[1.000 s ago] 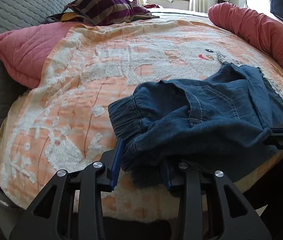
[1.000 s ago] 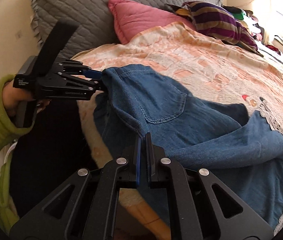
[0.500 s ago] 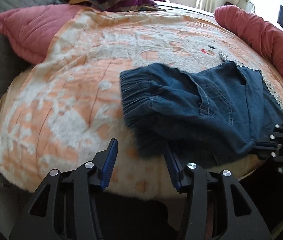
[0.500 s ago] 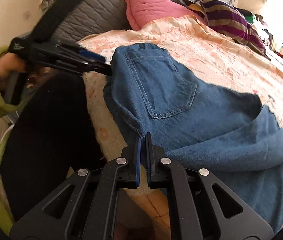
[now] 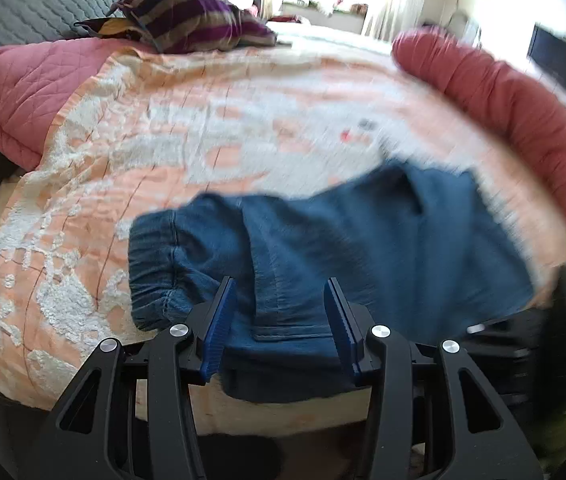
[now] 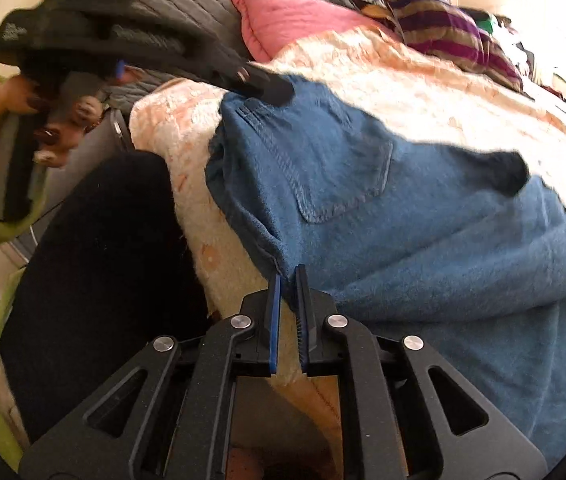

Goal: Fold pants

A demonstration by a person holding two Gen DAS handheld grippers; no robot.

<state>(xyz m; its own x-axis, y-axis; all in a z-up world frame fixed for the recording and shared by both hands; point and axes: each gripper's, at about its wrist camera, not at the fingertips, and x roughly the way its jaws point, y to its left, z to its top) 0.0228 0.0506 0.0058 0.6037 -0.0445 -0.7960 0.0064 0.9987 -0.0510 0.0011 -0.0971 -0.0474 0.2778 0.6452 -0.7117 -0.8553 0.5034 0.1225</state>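
Note:
Blue denim pants [image 5: 363, 248] lie spread near the front edge of the bed, elastic waistband to the left and back pocket up [image 6: 343, 168]. My left gripper [image 5: 279, 284] stands open over the waist end, with denim between its blue pads but not pressed by them. In the right wrist view that left gripper [image 6: 275, 90] reaches the waist corner from the upper left, held by a hand in a green sleeve. My right gripper [image 6: 290, 272] is shut down to a thin slit, and the pants' folded side edge sits at its tips.
A peach-and-white blanket [image 5: 163, 140] covers the bed. A pink pillow [image 5: 23, 92] and a striped pillow [image 5: 187, 20] lie at the back left, and a red bolster [image 5: 503, 100] runs along the right side. The person's dark leg [image 6: 103, 260] is against the bed's front edge.
My left gripper let go of the waistband, drew back, then came forward again with its jaws wide over the waist end. My right gripper sank with the pants' edge, and a thin slit opened.

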